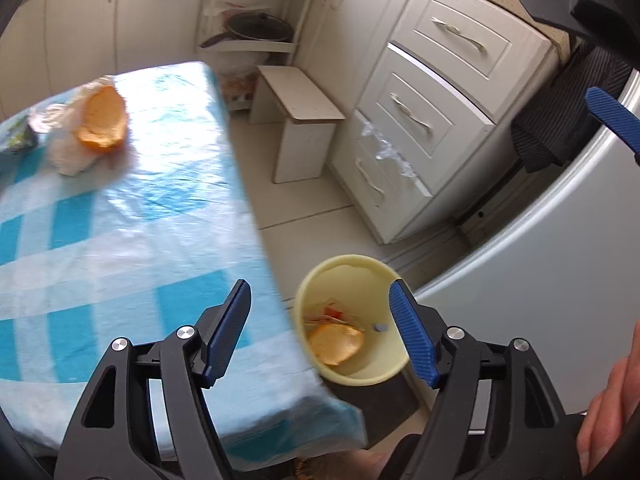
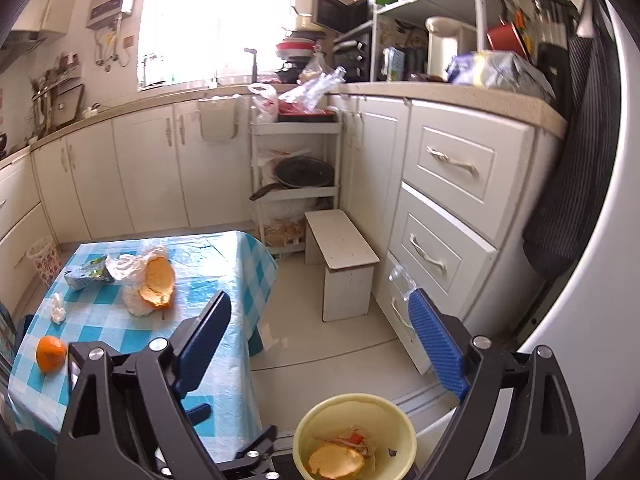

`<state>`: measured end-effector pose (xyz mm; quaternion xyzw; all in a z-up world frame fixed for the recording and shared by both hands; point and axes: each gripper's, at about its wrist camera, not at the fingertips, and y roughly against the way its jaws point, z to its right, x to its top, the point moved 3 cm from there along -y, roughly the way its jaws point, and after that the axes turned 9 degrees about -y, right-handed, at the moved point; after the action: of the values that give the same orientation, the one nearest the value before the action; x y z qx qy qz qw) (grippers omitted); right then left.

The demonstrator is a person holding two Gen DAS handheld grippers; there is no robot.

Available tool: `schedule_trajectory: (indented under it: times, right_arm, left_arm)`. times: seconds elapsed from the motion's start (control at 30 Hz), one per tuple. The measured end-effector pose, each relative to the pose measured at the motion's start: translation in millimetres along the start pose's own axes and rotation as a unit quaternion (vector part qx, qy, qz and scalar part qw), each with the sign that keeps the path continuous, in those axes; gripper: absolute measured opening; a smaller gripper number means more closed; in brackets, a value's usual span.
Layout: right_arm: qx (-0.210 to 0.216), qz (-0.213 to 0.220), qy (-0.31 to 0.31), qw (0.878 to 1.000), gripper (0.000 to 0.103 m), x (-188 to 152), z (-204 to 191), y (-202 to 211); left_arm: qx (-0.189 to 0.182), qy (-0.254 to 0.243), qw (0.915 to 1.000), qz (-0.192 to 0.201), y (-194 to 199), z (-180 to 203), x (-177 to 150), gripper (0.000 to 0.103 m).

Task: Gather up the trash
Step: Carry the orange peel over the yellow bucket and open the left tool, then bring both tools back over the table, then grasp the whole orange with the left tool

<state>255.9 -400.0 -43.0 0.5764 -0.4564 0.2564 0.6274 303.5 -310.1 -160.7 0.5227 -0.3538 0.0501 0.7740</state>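
**Ann:** Kitchen floor beside the checked bench (image 2: 224, 264), and the yellow bin (image 2: 354, 438) stands there with an orange peel (image 2: 335, 462) and scraps already in it.

**Bo:** More trash waits up top: a second peel (image 2: 158, 282) on a crumpled white bag (image 2: 134, 270), a squashed carton (image 2: 86, 274), a wad of tissue (image 2: 58, 308). The whole orange (image 2: 51, 354) may not be trash at all.

**Ann:** Left gripper (image 1: 320, 328) has its jaws spread wide, nothing between the pads, straddling the bench edge and the bin's rim.

**Bo:** Right gripper (image 2: 320, 344) is spread too, empty, looking out over the floor.

**Ann:** Key relation: from both grippers the peel on the bag lies up and to the left, well apart from the bin. In the left view it (image 1: 103, 118) sits near the far corner, long axis running away from the camera.

**Bo:** I'd judge the left the nearer hand, already above the cloth.

**Ann:** Any labels?

**Bo:** Green print on the carton, too blurred to read.
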Motion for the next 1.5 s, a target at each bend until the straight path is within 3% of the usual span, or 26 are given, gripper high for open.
schedule_trajectory:
  times: [0.23, 0.63, 1.2, 1.5]
  right_arm:
    - [0.018, 0.006, 0.040, 0.999, 0.089, -5, -40, 3]
    - [0.073, -0.003, 0.077, 0.994, 0.091, -16, -110, 3]
    - [0.118, -0.034, 0.135, 0.983, 0.092, -46, -197, -15]
    - [0.160, -0.097, 0.114, 0.976, 0.092, -65, -218, -43]
  left_arm:
    - [0.071, 0.027, 0.9967, 0.030, 51, -67, 0, 0.073]
    - [0.151, 0.084, 0.9839, 0.047, 113, -169, -23, 0.075]
    - [0.189, 0.180, 0.9647, 0.035, 142, -267, -60, 0.077]
    - [0.222, 0.226, 0.9485, 0.010, 148, -308, -78, 0.078]
